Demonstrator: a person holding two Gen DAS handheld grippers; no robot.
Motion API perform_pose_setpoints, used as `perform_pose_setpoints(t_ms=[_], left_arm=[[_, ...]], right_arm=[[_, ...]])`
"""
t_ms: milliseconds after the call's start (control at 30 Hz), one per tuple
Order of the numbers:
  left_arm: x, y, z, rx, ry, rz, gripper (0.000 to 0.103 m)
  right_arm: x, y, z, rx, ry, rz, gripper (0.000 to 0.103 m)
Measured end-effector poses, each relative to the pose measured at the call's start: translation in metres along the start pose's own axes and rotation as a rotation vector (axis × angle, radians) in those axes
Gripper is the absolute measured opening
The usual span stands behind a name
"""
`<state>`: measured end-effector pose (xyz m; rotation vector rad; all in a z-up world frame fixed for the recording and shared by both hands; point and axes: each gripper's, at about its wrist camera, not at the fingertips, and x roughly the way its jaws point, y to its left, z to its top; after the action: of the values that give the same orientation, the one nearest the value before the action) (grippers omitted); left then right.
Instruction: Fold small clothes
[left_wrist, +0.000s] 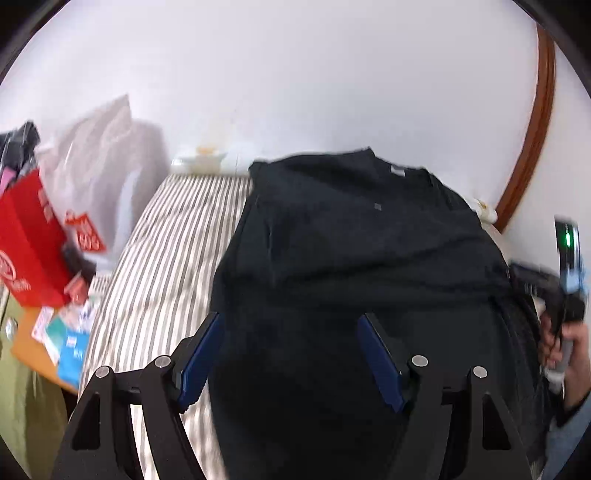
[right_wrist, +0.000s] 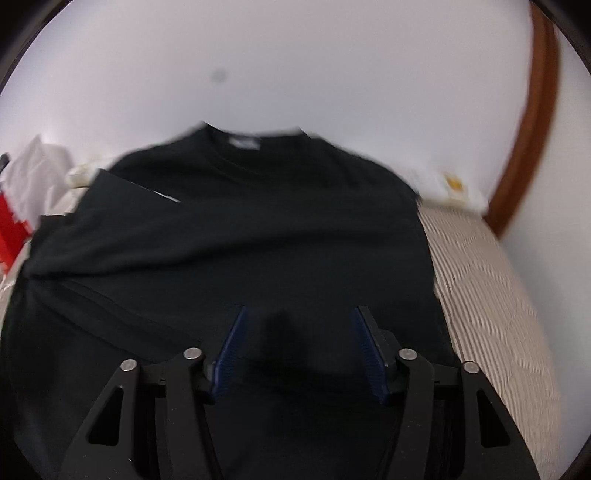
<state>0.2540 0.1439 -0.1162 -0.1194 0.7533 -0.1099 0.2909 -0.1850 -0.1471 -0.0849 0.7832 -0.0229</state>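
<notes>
black shirt (left_wrist: 351, 251) flanked by bare striped bedding (left_wrist: 177, 236).

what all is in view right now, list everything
t-shirt: 1, black, spread on the bed, neck label toward the wall
bed cover: 1, beige-and-white striped, under the shirt
plastic bag: 1, white, far left by the wall
box: 1, red, left of the bed
wood trim: 1, brown, curved, on the right wall
left gripper: black, blue pads, open above the shirt
right gripper: black, blue pads, open above the shirt
hand: 1, holding the right gripper's handle
</notes>
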Motion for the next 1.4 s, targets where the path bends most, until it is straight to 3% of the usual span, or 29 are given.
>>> perform_pose_setpoints(t_ms=[167,433,467,500,567,733,833,967,1200,1333,1400], left_arm=[[0.031,-0.004,0.028,-0.017,0.005,0.010,0.071],[0.086,0.010,0.052,-0.068,0.043,0.025,0.055],[0.095,0.015,0.054,-0.095,0.055,0.032,0.048],[0.102,0.019,0.055,-0.118,0.069,0.025,0.027],[0.113,0.021,0.057,-0.137,0.118,-0.019,0.007],[0.078,0.019,0.065,-0.089,0.004,0.040,0.006],[0.088,0.019,0.059,-0.065,0.073,0.113,0.006],[0.094,0.021,0.046,-0.071,0.102,0.117,0.009],[0.066,0.010,0.039,-0.053,0.056,0.148,0.009],[0.045,0.004,0.034,-0.052,0.037,0.139,0.009],[0.036,-0.001,0.031,-0.044,0.039,0.145,0.009]], right_arm=[[0.015,-0.025,-0.010,0.068,0.016,0.054,0.048],[0.001,-0.029,-0.009,0.061,-0.046,0.057,0.048],[0.003,-0.030,-0.009,0.061,-0.041,0.046,0.048],[0.004,-0.028,-0.010,0.058,-0.036,0.031,0.048],[0.007,-0.029,-0.012,0.039,-0.026,-0.010,0.048],[-0.008,-0.038,-0.009,0.061,-0.102,-0.067,0.051],[0.004,-0.053,-0.011,0.124,-0.048,-0.127,0.052],[0.024,-0.057,-0.017,0.119,0.025,-0.189,0.052],[0.009,-0.056,-0.017,0.131,-0.002,-0.176,0.054],[-0.016,-0.058,-0.011,0.151,-0.034,-0.107,0.054],[-0.036,-0.055,-0.011,0.140,-0.068,-0.118,0.054]])
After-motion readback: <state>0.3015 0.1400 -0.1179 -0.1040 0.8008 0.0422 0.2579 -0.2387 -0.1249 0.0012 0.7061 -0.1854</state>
